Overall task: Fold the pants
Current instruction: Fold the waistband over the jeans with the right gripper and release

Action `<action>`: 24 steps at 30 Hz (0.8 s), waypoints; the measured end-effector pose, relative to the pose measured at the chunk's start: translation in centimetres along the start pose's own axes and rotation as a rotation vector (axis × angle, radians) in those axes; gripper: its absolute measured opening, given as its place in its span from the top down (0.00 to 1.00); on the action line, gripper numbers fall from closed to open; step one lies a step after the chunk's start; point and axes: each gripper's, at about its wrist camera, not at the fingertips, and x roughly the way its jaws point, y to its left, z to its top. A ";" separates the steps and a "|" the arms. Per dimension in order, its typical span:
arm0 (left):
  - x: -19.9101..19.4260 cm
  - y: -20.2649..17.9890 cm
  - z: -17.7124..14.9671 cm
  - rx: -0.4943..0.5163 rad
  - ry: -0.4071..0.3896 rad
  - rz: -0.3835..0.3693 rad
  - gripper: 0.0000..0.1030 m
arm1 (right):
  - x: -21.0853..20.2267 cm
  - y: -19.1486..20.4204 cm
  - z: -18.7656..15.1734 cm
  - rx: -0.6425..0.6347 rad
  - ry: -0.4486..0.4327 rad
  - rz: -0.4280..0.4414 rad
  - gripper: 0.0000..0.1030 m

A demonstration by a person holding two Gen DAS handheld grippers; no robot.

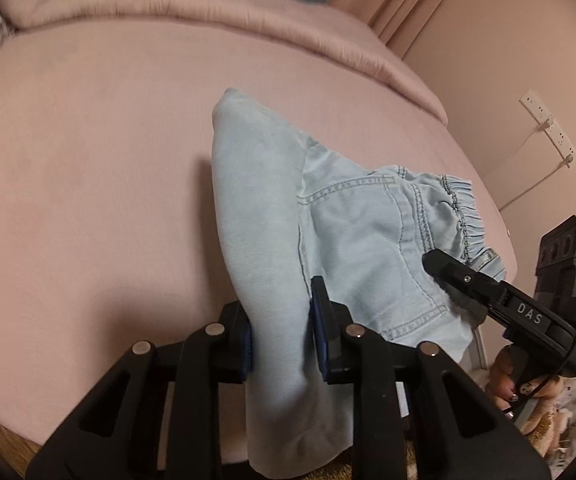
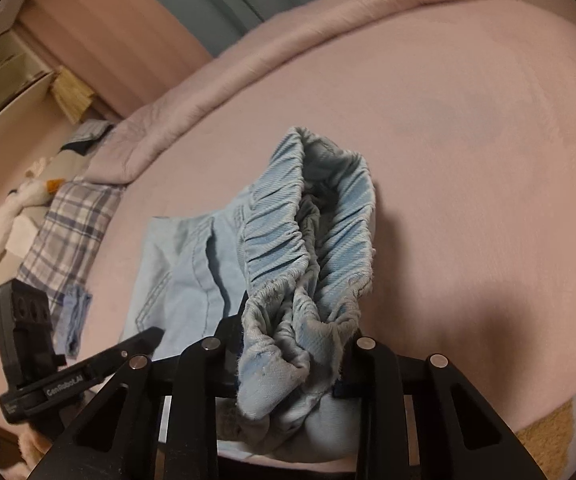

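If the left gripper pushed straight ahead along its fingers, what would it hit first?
The left gripper already clamps the light blue denim pants; straight ahead lies more of that raised fold, then probably the pink bed sheet.

Your bed (image 1: pixel 88 160) is covered by a smooth pink sheet. The light blue pants (image 1: pixel 328 216) lie partly on it near the front edge. A pink blanket (image 1: pixel 208 12) is bunched along the far side, and a plaid cloth (image 2: pixel 72 224) lies toward one end.
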 end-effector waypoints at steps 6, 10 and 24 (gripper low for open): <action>-2.2 0.9 2.7 0.026 -0.101 0.040 0.77 | 0.3 3.7 3.4 -0.093 -0.057 0.034 0.70; -2.3 1.8 4.4 0.046 -0.146 0.079 0.77 | 1.2 5.2 4.8 -0.145 -0.081 0.032 0.70; 3.5 6.0 6.7 0.044 -0.122 0.177 0.77 | 7.3 5.2 6.3 -0.198 -0.021 -0.037 0.70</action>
